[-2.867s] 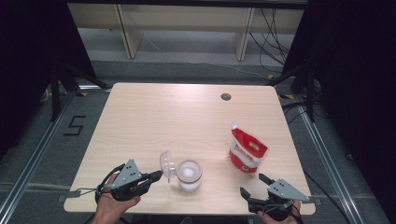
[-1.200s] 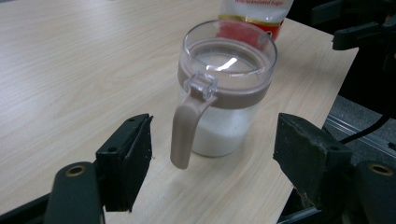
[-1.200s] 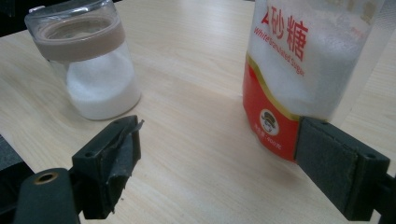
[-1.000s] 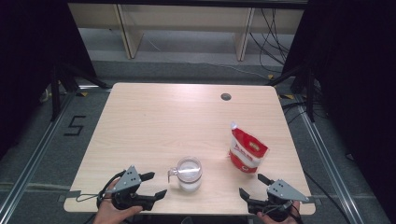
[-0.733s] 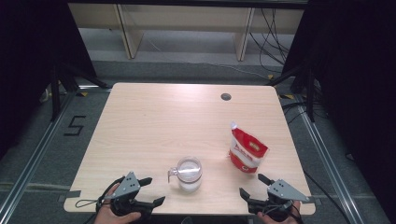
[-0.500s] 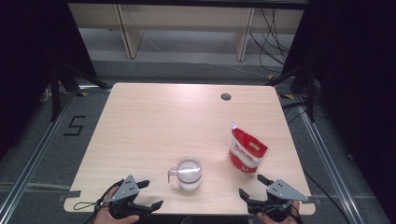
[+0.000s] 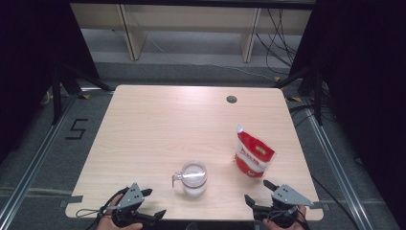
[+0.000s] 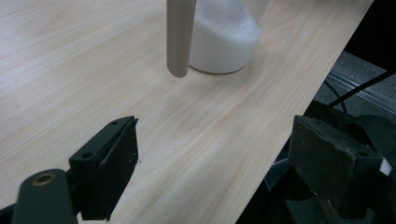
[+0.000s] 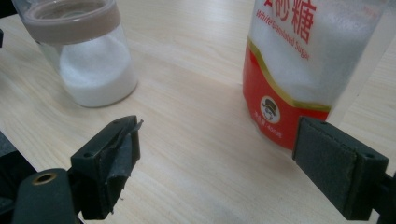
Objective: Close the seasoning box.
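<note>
High view: a glass jar (image 7: pixel 193 178) part full of white sugar, near the front edge of the table (image 7: pixel 158 129), handle at 9 o'clock; a red and white sugar pouch (image 7: pixel 253 157) upright at 2 o'clock from it, apart. Left gripper (image 7: pixel 152 203) at 7 o'clock from the jar, jaws spread wide, holding nothing; right gripper (image 7: pixel 256 191) at 5 o'clock from the pouch, equally wide and empty. Left gripper view: jar (image 8: pixel 225 39) at 12 o'clock, its brownish handle (image 8: pixel 179 37) hanging just off the wood, nothing between the pads. Right gripper view: pouch (image 9: pixel 299 70) at 1 o'clock, close ahead; jar (image 9: pixel 86 56) at 10 o'clock with a brown band round its neck. Judged step: taking up the pouch to pour. Best done by closing on the firm lower body rather than the slack top, squeezing gently to avoid a spill, and steadying the jar by its handle with the left.
</note>
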`<state>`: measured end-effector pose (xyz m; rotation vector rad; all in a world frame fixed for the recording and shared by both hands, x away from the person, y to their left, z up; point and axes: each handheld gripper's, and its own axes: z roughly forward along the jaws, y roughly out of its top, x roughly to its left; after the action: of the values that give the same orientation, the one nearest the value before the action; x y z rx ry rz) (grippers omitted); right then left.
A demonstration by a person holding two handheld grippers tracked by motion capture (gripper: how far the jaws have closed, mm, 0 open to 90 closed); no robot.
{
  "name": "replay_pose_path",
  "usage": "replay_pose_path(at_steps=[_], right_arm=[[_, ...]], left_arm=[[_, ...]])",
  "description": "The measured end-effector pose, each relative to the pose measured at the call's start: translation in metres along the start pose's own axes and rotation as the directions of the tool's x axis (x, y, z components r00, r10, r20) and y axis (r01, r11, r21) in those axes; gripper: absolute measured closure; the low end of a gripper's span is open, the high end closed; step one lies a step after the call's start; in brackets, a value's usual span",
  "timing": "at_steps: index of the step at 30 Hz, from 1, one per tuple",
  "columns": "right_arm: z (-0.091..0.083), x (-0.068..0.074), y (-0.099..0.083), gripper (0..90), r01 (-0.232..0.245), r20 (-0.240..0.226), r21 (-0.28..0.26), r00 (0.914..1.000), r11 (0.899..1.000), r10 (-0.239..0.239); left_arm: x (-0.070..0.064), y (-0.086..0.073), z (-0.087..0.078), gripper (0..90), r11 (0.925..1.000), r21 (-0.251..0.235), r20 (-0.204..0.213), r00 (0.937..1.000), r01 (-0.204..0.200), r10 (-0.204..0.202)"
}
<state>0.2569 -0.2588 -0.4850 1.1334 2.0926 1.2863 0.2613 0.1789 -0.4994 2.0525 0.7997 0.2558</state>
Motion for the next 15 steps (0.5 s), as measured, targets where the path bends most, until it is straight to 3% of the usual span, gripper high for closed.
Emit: replay_pose_path(at_steps=[2, 3, 5, 15], right_arm=[[0.0011, -0.0004, -0.0005, 15.9, 0.001, -0.006, 0.011, 1.0000, 1.000, -0.001], [0.0017, -0.0007, -0.0009, 15.9, 0.004, -0.007, 0.014, 1.0000, 1.000, -0.004], [0.0024, -0.0016, -0.0014, 15.9, 0.016, -0.003, 0.022, 0.9999, 1.000, -0.016], [0.0025, -0.0010, -0.0014, 15.9, 0.020, -0.009, 0.021, 0.9998, 1.000, -0.020]], left_arm=[[0.0012, 0.0001, -0.0007, 15.7, 0.9995, 0.028, -0.011, 0.9998, -0.013, 0.014], [-0.0004, -0.0002, 0.0001, 15.8, 0.9999, 0.015, -0.004, 1.0000, 0.006, -0.006], [0.0017, 0.0007, -0.0007, 15.8, 0.9995, 0.021, -0.002, 0.9997, -0.022, 0.022], [0.0011, -0.0008, 0.0018, 15.7, 1.0000, -0.002, -0.004, 1.0000, 0.008, -0.008]])
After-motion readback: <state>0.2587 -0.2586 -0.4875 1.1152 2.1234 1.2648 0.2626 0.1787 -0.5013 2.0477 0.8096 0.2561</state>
